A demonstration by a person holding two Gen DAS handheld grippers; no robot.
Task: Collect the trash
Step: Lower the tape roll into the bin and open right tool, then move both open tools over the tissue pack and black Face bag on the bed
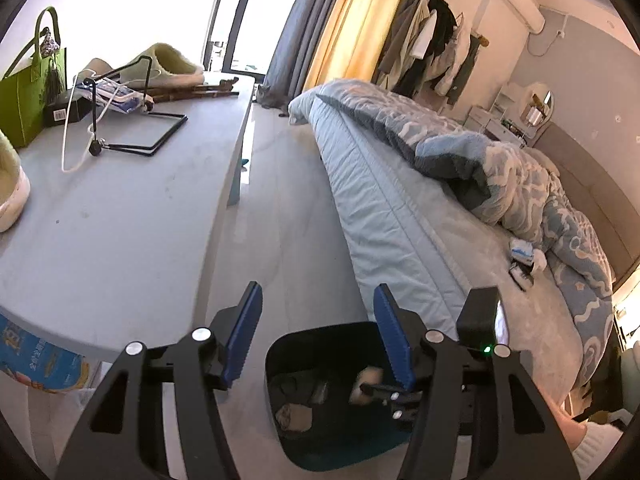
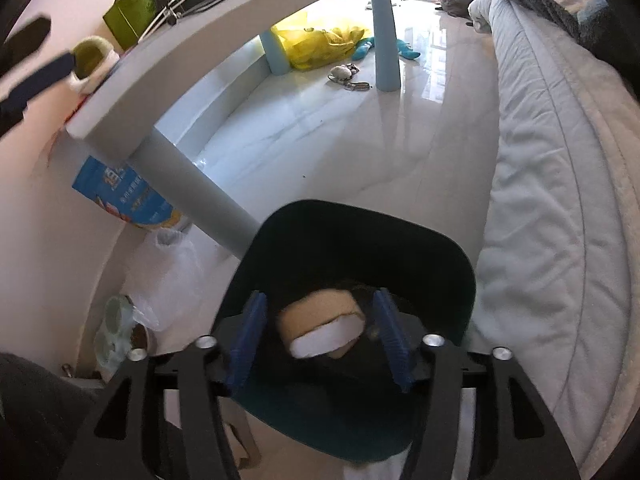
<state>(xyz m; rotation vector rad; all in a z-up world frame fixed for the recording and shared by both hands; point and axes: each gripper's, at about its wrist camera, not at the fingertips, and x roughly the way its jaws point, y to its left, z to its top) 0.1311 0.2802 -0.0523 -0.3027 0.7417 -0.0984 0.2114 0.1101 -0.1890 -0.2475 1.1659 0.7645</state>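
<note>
A dark teal trash bin point(image 2: 360, 240) stands on the floor between the table leg and the bed. My right gripper point(image 2: 320, 332) hangs over its mouth, open. A tan and white piece of trash point(image 2: 324, 328) sits blurred between the blue pads point(image 2: 252, 332), with a gap on each side. The left wrist view shows the bin point(image 1: 304, 344) below my left gripper point(image 1: 320, 316), which is open and empty. Several scraps lie inside the bin. My right gripper point(image 1: 372, 388) reaches in from the right beside the pale piece of trash point(image 1: 366, 378).
A grey table point(image 1: 120, 220) carries a green bag point(image 1: 28, 96), slippers, a black stand and a white hanger. The bed point(image 1: 400, 220) with a blue blanket lies right. A grey cat point(image 2: 454, 2) sits far off. A yellow bag point(image 2: 320, 44) lies under the table.
</note>
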